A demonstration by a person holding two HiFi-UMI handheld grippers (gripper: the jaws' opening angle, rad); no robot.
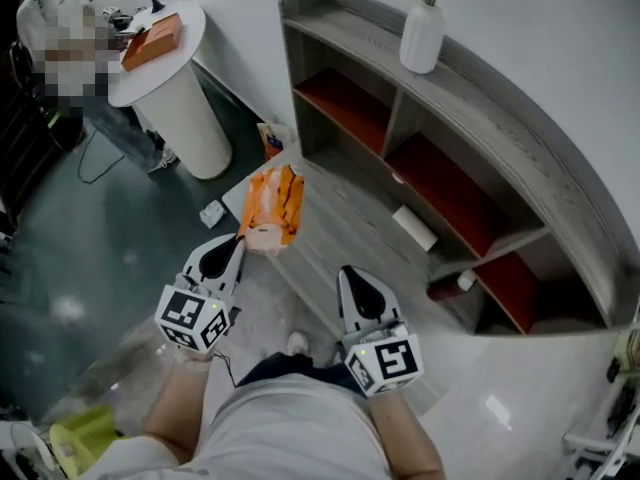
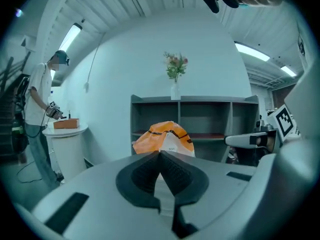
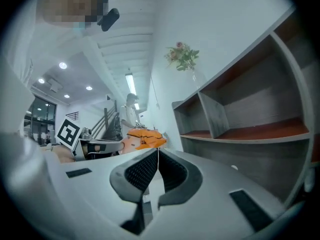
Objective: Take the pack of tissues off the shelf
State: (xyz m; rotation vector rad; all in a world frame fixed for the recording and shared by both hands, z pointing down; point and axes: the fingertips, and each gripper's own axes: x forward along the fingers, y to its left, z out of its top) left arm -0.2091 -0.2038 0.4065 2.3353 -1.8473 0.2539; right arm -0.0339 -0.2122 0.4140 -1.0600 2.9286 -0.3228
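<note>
The pack of tissues (image 1: 275, 208) is orange with a white end and hangs in the air in front of the shelf (image 1: 520, 148), clear of its boards. My left gripper (image 1: 238, 240) is shut on the pack's near edge. In the left gripper view the pack (image 2: 162, 139) bulges up just past the closed tips of that gripper (image 2: 160, 153). My right gripper (image 1: 347, 271) is to the right of the pack and lower, shut with nothing between its jaws. Seen from the right gripper (image 3: 158, 150), the pack (image 3: 145, 136) lies to the left.
The grey shelf has red-brown boards, a white vase (image 1: 421, 36) on top and a white roll (image 1: 414, 228) on a lower board. A round white table (image 1: 170, 88) with an orange box (image 1: 152, 40) stands at the left, a person (image 1: 60, 38) beside it. Small items (image 1: 212, 213) lie on the floor.
</note>
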